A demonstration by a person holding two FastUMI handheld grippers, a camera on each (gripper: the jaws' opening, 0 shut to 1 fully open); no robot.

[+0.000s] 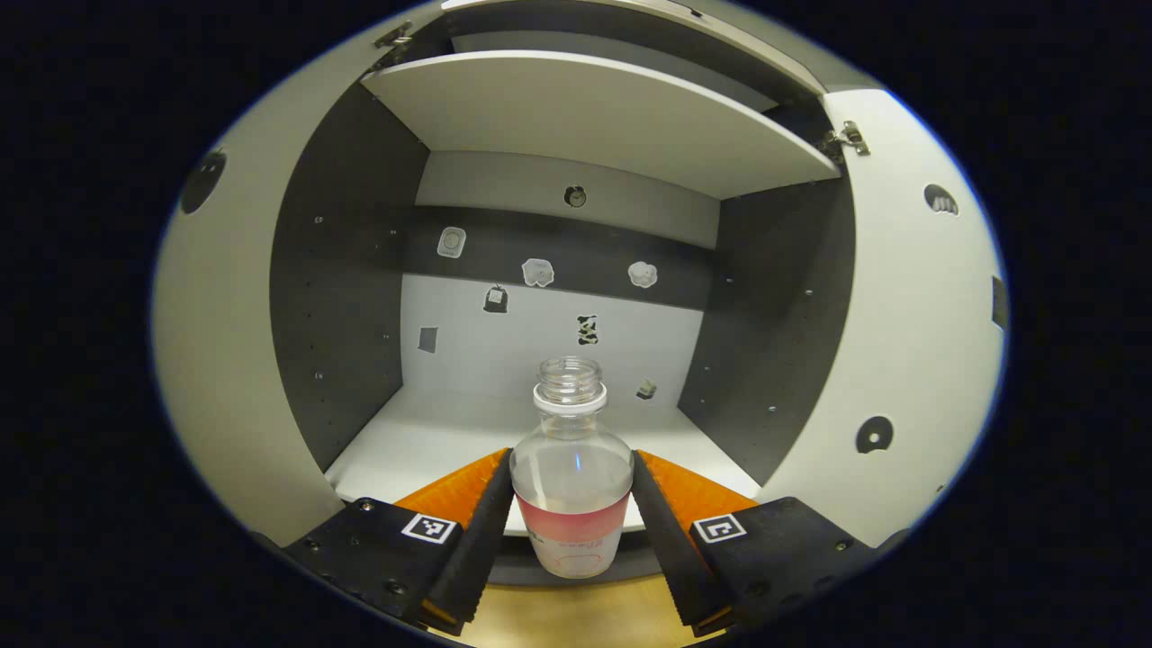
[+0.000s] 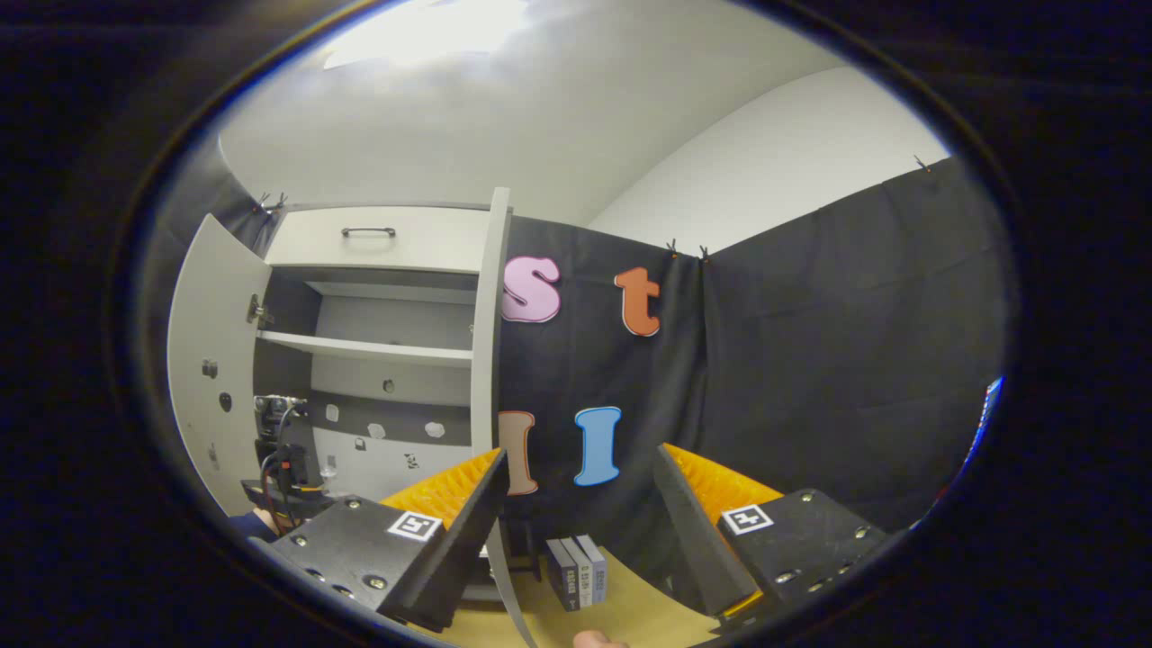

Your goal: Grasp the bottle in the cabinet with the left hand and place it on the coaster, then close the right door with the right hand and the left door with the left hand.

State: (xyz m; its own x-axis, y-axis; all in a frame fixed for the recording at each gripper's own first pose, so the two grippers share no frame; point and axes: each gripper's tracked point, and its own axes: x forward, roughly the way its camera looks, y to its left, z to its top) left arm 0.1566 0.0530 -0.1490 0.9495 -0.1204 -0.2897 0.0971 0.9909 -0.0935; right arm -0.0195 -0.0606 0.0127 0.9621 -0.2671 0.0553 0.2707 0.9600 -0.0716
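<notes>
Counts:
- 1 clear uncapped plastic bottle with a pink label (image 1: 571,477), at the front edge of the cabinet's lower shelf
- 2 white cabinet doors: (image 1: 225,333) and (image 1: 909,342)
- 2 white shelves: upper (image 1: 594,112), lower (image 1: 423,441)
- about 8 small stickers on the back wall, e.g. (image 1: 537,272)
- 3 small upright books (image 2: 576,571), on the tan worktop
- 1 white drawer front with a dark handle (image 2: 378,238), along the cabinet's top edge

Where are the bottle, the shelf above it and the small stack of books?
bottle (image 1: 571,468): left gripper view, clear body above its label.
shelf (image 1: 585,112): left gripper view, pale underside.
books (image 2: 577,571): right gripper view, on their spines.
</notes>
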